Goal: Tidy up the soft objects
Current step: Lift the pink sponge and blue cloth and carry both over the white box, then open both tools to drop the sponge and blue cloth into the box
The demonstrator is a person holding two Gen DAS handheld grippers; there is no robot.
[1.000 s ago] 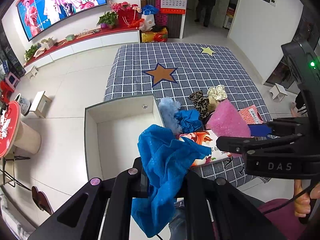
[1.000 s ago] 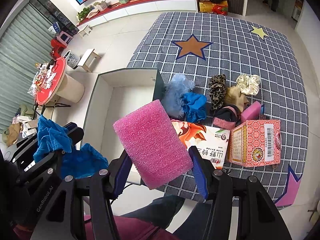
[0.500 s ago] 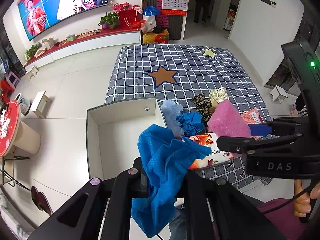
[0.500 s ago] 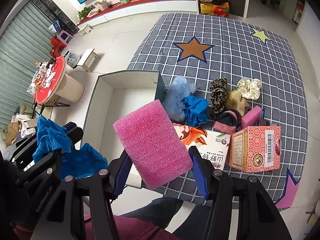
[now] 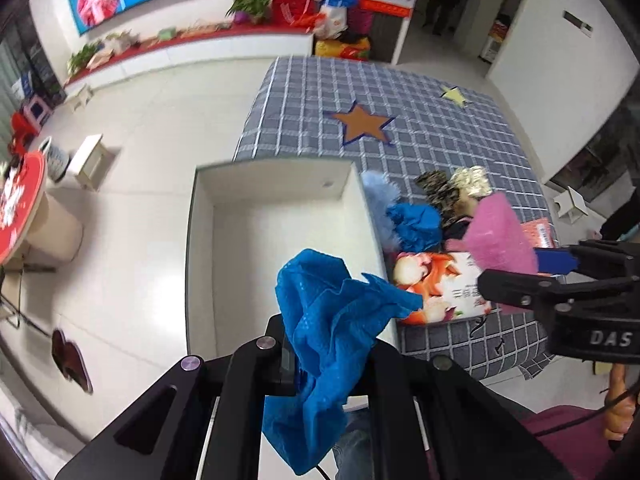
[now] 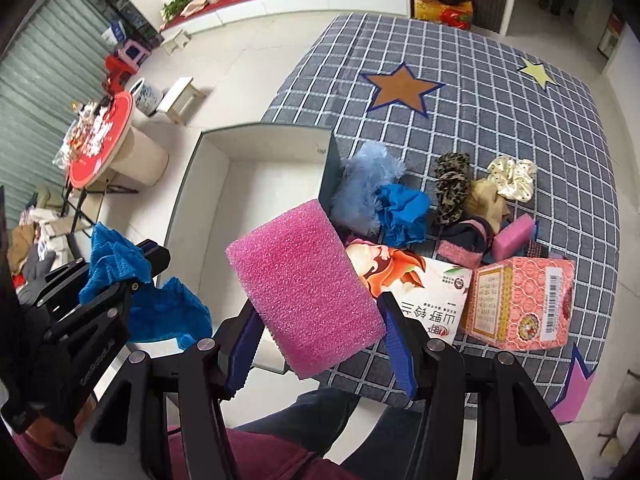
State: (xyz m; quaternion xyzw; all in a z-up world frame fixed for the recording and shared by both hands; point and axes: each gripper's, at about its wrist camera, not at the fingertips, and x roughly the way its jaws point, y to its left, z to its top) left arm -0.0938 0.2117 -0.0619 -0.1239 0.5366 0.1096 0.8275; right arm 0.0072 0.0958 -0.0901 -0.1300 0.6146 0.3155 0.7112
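My left gripper (image 5: 332,344) is shut on a blue cloth (image 5: 332,320) and holds it above the near end of the white open box (image 5: 200,240). My right gripper (image 6: 316,328) is shut on a pink sponge (image 6: 304,288), held above the box's near right corner (image 6: 272,364). The left gripper with the cloth (image 6: 112,264) shows at the left of the right wrist view. The sponge (image 5: 500,236) shows at the right of the left wrist view. On the grey checked mat (image 6: 480,100) lie a fluffy light-blue piece (image 6: 364,188), a blue cloth (image 6: 404,212), a leopard scrunchie (image 6: 452,184) and a cream scrunchie (image 6: 516,176).
A flat printed packet (image 6: 420,280), a pink carton (image 6: 520,304) and a small pink sponge (image 6: 514,234) lie on the mat's near edge. A red round table (image 6: 100,140) and white stool (image 6: 182,96) stand on the tiled floor at left.
Both grippers have moved forward and left toward the box, each holding its object. The box now sits nearer the middle of the left wrist view.
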